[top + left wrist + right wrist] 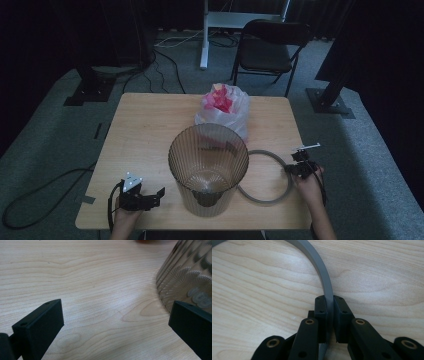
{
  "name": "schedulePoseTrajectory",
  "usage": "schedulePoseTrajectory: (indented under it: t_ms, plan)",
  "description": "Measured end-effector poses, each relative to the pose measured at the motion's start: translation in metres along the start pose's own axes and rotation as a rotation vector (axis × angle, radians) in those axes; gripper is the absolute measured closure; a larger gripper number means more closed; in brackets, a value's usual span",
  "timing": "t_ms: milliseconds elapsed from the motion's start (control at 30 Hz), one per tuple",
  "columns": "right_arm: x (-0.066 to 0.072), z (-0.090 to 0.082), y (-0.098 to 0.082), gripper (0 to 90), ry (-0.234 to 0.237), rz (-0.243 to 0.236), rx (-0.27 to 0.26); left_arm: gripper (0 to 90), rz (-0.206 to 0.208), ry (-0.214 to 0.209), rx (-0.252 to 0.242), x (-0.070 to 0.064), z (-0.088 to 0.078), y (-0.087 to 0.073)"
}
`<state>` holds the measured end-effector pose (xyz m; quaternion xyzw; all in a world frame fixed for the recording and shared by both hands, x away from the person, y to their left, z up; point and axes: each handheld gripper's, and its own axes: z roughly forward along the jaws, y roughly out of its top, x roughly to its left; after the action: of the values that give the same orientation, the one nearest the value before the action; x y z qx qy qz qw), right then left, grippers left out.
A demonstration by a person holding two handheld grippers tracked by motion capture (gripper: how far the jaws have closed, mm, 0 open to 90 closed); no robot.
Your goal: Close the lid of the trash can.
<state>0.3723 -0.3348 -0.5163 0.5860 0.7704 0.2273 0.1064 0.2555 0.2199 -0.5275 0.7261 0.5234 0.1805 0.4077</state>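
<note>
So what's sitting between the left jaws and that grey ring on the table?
The ribbed see-through bin stands between the left gripper and the grey ring, as the high view shows; the rest is bare wooden table.

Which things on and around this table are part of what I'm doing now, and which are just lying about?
In use:
grey ring, clamped by right gripper
ribbed bin
left gripper, open beside it

Lying about:
plastic bag
chair

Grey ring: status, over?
Right gripper shut on grey ring, flat on table. Left gripper open, empty. Ribbed bin beside ring; bag behind.
</note>
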Motion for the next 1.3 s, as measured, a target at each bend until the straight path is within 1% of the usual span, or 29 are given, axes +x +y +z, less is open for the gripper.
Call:
schedulePoseTrajectory:
  t_ms: [33, 133, 267, 300, 367, 433, 700, 867, 967, 1100, 1167, 1233, 1267, 1300]
  plan:
    - [-0.002, -0.002, 0.000, 83.1, 0.024, 0.010, -0.009, 0.0, 0.001, 0.000, 0.000, 0.000, 0.000, 0.000]
    - [-0.005, -0.009, -0.001, 83.2, 0.063, 0.034, -0.029, 0.0, 0.003, 0.000, 0.002, 0.000, 0.000, 0.000]
    - [-0.014, -0.022, 0.000, 83.9, 0.144, 0.091, -0.085, 0.0, 0.000, -0.001, 0.000, 0.000, 0.000, 0.000]
    - [-0.016, -0.026, 0.000, 83.9, 0.154, 0.102, -0.097, 0.0, -0.001, 0.000, 0.000, 0.000, 0.000, 0.000]
    - [-0.018, -0.034, 0.002, 83.9, 0.128, 0.097, -0.112, 0.0, -0.001, -0.001, 0.001, 0.000, 0.000, 0.000]
    - [-0.020, -0.042, 0.003, 84.0, 0.119, 0.098, -0.123, 0.0, 0.000, 0.000, 0.003, 0.000, 0.000, 0.000]
    - [-0.027, -0.065, 0.002, 83.9, 0.141, 0.104, -0.163, 0.0, 0.000, -0.001, 0.004, 0.000, 0.001, 0.000]
    - [-0.031, -0.081, 0.003, 84.0, 0.168, 0.119, -0.203, 0.0, 0.001, 0.000, 0.005, -0.001, 0.001, 0.000]
    - [-0.034, -0.093, 0.004, 84.0, 0.188, 0.130, -0.241, 0.0, 0.003, 0.001, 0.006, -0.001, 0.001, 0.000]
    - [-0.037, -0.110, 0.009, 84.0, 0.187, 0.129, -0.280, 0.0, 0.006, 0.001, 0.010, -0.001, 0.001, 0.000]
    - [-0.037, -0.118, 0.011, 84.0, 0.172, 0.132, -0.296, 0.0, 0.006, 0.000, 0.011, -0.001, 0.001, 0.000]
    - [-0.039, -0.129, 0.015, 84.0, 0.173, 0.130, -0.325, 0.0, 0.005, -0.002, 0.009, 0.000, 0.001, 0.000]
    - [-0.039, -0.133, 0.017, 83.9, 0.175, 0.130, -0.330, 0.0, 0.006, -0.001, 0.010, 0.000, 0.001, 0.000]
    - [-0.040, -0.140, 0.020, 84.0, 0.167, 0.130, -0.349, 0.0, 0.004, -0.001, 0.009, 0.000, 0.001, 0.000]
